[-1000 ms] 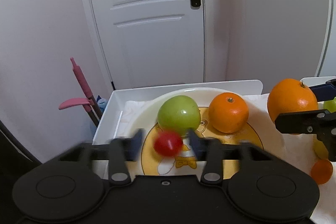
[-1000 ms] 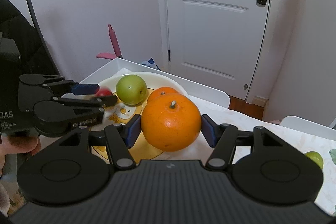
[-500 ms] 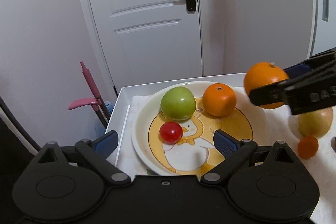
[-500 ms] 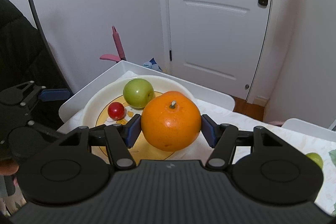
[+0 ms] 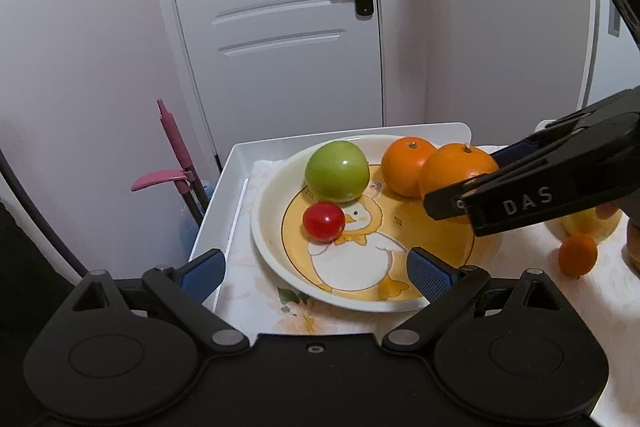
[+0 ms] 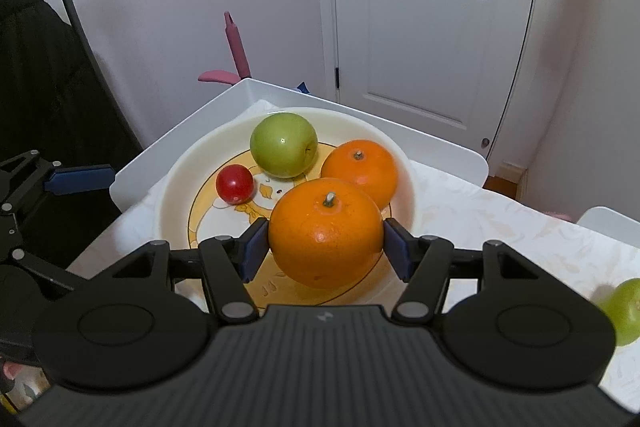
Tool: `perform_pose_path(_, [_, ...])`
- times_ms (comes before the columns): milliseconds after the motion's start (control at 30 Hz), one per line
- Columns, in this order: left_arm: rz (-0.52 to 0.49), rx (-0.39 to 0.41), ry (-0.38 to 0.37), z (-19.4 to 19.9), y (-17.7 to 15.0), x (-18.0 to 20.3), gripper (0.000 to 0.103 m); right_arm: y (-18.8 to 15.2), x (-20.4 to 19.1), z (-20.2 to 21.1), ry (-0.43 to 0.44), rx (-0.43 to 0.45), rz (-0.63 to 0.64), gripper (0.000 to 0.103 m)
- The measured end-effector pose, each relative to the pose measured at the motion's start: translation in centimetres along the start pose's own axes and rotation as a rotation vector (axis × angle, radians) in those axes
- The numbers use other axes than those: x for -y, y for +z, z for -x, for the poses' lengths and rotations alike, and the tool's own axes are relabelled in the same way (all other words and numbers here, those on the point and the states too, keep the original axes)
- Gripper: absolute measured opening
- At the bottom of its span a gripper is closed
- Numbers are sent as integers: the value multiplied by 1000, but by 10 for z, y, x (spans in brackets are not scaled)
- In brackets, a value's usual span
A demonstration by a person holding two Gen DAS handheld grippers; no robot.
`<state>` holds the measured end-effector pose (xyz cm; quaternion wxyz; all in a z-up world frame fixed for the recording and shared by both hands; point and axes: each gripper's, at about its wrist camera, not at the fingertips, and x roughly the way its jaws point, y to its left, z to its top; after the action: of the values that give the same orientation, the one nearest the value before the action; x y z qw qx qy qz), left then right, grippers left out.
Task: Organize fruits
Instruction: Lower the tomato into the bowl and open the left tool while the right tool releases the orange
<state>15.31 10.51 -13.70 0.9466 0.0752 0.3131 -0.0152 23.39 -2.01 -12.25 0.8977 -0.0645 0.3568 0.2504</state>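
A cream plate (image 5: 268,227) (image 6: 176,187) with a duck picture holds a green apple (image 5: 337,171) (image 6: 284,145), a smaller orange (image 5: 406,165) (image 6: 360,171) and a small red fruit (image 5: 323,221) (image 6: 235,183). My right gripper (image 6: 325,247) is shut on a big orange (image 6: 325,237) (image 5: 456,167) and holds it over the plate's near right part. My left gripper (image 5: 316,269) is open and empty, just in front of the plate's near rim.
The plate sits on a white tray (image 5: 236,183) over a floral cloth (image 6: 500,227). A small orange fruit (image 5: 577,254) and a yellowish fruit (image 5: 592,227) lie right of the plate. A green fruit (image 6: 624,311) lies at the far right. A pink tool (image 5: 176,147) stands beyond the table.
My left gripper opened, left the red fruit on the plate and drew back. My right gripper carried the big orange over the plate and lower.
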Motion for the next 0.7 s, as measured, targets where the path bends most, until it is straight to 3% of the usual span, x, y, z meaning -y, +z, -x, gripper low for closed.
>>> perform_pose_path(433, [5, -16, -5, -3, -7, -5, 99, 0, -2, -16, -18, -19, 3, 78])
perform_pose_path(467, [4, -16, -5, -2, -7, -5, 99, 0, -1, -15, -24, -9, 4, 83])
perform_pose_path(500, [4, -15, -4, -2, -7, -5, 99, 0, -1, -13, -32, 6, 7, 96])
perform_pose_path(533, [5, -13, -5, -1, -7, -5, 99, 1, -1, -9, -43, 21, 7, 103])
perform_pose_path(700, [16, -10, -4, 4, -5, -5, 99, 5, 3, 7, -35, 65, -13, 103])
